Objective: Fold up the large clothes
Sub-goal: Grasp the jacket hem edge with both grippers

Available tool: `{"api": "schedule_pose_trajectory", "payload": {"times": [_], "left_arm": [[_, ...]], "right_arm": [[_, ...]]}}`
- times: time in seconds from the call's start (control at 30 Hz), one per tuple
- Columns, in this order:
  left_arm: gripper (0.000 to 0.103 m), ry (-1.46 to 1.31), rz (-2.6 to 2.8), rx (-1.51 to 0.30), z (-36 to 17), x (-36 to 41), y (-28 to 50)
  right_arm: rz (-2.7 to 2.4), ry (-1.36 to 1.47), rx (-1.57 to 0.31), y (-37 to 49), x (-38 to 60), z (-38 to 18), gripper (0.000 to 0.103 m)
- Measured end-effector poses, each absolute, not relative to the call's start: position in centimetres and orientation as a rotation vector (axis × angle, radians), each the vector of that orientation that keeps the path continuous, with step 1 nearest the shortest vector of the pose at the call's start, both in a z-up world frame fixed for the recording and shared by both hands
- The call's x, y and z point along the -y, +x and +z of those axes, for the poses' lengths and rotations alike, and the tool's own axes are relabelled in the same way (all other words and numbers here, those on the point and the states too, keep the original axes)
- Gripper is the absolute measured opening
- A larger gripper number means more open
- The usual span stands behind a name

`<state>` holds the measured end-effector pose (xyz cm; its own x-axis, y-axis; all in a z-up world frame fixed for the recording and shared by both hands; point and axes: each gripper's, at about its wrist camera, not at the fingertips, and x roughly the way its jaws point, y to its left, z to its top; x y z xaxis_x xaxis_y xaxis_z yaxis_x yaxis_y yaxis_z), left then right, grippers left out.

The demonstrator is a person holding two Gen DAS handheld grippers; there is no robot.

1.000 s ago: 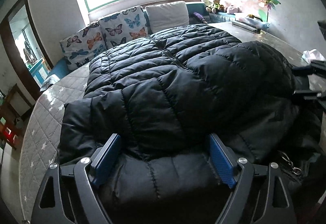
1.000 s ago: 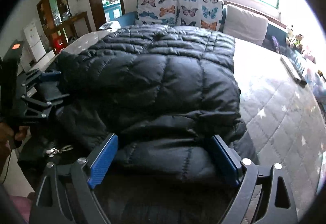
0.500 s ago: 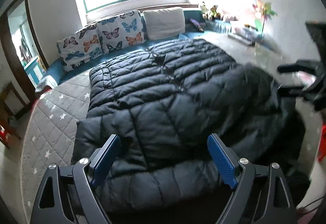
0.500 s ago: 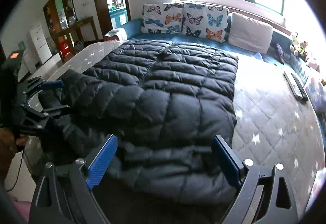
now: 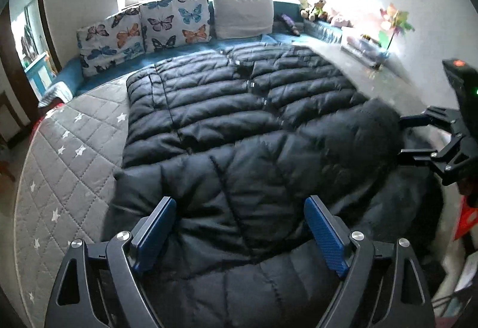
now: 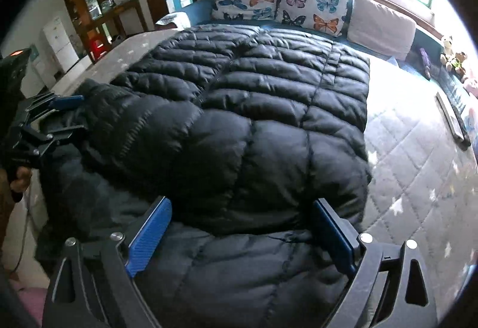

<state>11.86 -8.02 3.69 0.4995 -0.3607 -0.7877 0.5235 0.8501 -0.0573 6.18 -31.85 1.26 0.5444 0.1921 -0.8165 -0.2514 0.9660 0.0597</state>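
A large black puffer jacket [image 5: 239, 125] lies spread on the grey star-quilted mattress [image 5: 74, 149]. Its near part is folded back over the body, and its near end hangs off the bed edge. In the left wrist view my left gripper [image 5: 240, 235] is open above the near fold, with only jacket showing between its blue pads [image 5: 155, 232]. In the right wrist view my right gripper [image 6: 242, 238] is open too, low over the same jacket [image 6: 254, 107] at the edge of the fold. Each gripper also shows from the side in the other view, right gripper [image 5: 401, 137] and left gripper [image 6: 79, 113], both open beside the jacket.
Butterfly-print pillows [image 5: 167, 23] and a white pillow [image 5: 243, 16] line the far side under the window. Plush toys [image 5: 313, 7] and a pinwheel [image 5: 394, 23] sit along the right wall. A long flat bar [image 6: 451, 122] lies on the mattress [image 6: 418, 164]. A hand [image 6: 19, 178] holds the left gripper.
Both grippers pulled back and up from the jacket, so more of the bed shows. The right gripper has since come closer to the fold again. Both stayed open.
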Motion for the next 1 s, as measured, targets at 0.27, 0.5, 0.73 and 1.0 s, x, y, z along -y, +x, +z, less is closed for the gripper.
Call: {"api": "schedule_pose_trajectory", "payload": {"times": [0.27, 0.5, 0.73, 1.0], "left_arm": [[0.102, 0.075, -0.489, -0.951, 9.6, 4.3, 20.3], [0.102, 0.017, -0.390, -1.033, 10.5, 1.9, 31.7], [0.102, -0.063, -0.344, -1.105, 5.5, 1.2, 42.1], [0.101, -0.197, -0.386, -1.143, -0.5, 0.6, 47.9]], "right_arm": [[0.310, 0.018, -0.958, 10.5, 35.5, 7.6, 0.103], [0.241, 0.053, -1.021, 18.9, 39.8, 8.4, 0.103], [0.190, 0.214, -1.049, 27.1, 45.1, 2.8, 0.100], [0.195, 0.399, -1.057, 31.9, 49.4, -4.0, 0.085]]}}
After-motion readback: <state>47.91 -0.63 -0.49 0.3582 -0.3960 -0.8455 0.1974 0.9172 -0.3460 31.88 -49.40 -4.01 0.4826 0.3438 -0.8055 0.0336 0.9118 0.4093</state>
